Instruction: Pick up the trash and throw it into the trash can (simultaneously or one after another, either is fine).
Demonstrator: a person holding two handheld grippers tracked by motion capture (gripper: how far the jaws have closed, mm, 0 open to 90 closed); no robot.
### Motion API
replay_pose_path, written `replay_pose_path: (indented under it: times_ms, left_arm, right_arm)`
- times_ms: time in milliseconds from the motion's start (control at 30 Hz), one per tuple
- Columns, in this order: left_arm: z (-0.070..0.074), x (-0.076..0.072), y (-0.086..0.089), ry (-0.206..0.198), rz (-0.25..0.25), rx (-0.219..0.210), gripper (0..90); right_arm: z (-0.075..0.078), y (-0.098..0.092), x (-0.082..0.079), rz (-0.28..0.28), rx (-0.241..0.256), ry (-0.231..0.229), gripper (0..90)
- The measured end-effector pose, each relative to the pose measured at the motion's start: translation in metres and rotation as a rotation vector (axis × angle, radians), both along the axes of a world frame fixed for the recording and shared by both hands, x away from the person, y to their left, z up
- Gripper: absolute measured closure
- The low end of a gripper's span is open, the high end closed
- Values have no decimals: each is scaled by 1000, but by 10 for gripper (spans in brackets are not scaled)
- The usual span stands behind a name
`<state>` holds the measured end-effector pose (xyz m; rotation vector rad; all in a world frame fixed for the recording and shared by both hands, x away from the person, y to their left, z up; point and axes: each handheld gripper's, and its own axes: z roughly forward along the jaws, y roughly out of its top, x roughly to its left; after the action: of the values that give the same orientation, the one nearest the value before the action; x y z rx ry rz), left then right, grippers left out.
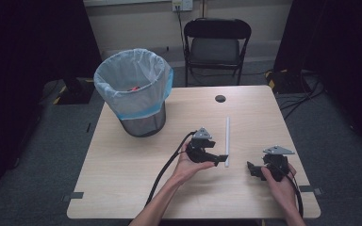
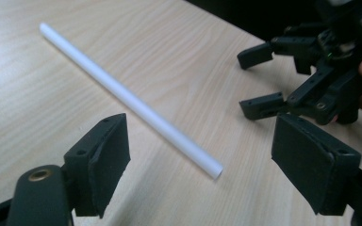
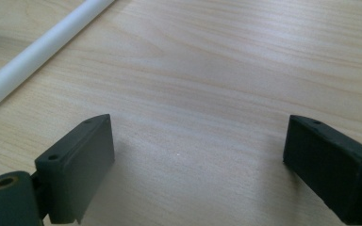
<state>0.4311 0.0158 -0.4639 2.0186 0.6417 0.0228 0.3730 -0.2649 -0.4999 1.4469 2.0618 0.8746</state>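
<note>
A white tube [image 1: 226, 141] is seen lying flat on the wooden surface [image 1: 122, 179], running from near to far at the surface's right-of-middle part. Its near end is found just in front of the left hand-held gripper [image 1: 219, 160], whose jaws are spread wide with nothing held between them; in the left gripper view the tube [image 2: 127, 99] is shown beyond the gap, untouched by either jaw. The right hand-held gripper [image 1: 253, 169] is held to the right of the tube, a little apart from it, its jaws likewise wide open and empty over bare wood. In the right gripper view the tube's near end [image 3: 37, 52] is seen at the far left. A mesh waste bin [image 1: 133, 92] lined with a pale bag is placed at the far left corner. A black folding chair [image 1: 216, 44] is set beyond the far edge.
</note>
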Motion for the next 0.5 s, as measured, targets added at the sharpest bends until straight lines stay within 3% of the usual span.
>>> replay_pose_path:
  times_ms: [67,500]
  left_arm:
    - [-4,1,-2,-4,-2,24,198]
    - [-25,6,-21,-5,16,64,209]
  right_arm:
    - [0,0,0,0,0,0,85]
    - [0,0,0,-3,2,1,86]
